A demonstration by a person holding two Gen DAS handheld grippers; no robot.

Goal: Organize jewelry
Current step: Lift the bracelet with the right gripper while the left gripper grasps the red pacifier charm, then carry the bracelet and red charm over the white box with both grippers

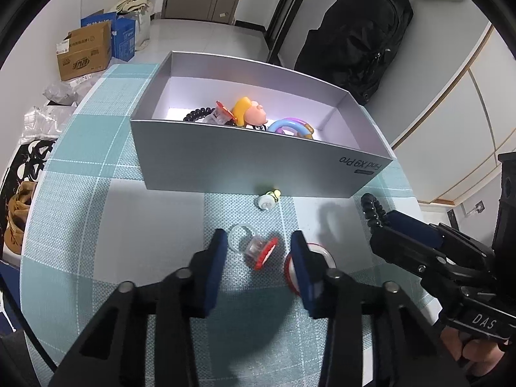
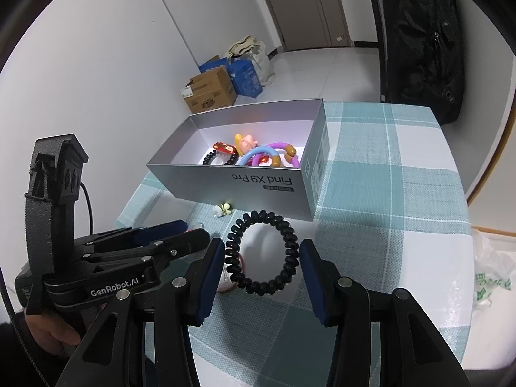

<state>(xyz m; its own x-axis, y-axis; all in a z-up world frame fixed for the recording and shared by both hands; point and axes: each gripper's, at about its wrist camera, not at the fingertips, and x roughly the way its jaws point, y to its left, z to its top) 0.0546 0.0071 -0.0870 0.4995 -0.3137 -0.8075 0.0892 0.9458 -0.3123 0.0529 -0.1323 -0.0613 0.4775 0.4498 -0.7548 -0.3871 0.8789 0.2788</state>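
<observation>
Two grippers: both were in view above a table (image 1: 80,193) covered with a teal-and-white checked cloth.
Left gripper (image 1: 256,251): its blue-padded jaws stood apart with nothing between them, poised over a clear ring with a red top (image 1: 258,250) that lay on the cloth.
Red-rimmed disc (image 1: 317,253): it lay just beside the left gripper's right finger, partly hidden behind it.
Right gripper (image 2: 262,254): its jaws stood wide, with a black spiral hair tie (image 2: 261,253) hanging between the pads; whether the pads actually pressed on it could not be told.
Grey box (image 1: 225,161): open-topped and marked "Find X9 Pro", it sat on the cloth beyond both grippers.
Box contents: a small yellow-haired figure (image 1: 250,111), a multicoloured loop bracelet (image 1: 292,127), another black coil tie (image 1: 198,113) and a red-topped piece (image 1: 224,111) lay together on its floor.
Small white-and-yellow trinket (image 1: 269,198): it rested on the cloth just in front of the box's near wall.
</observation>
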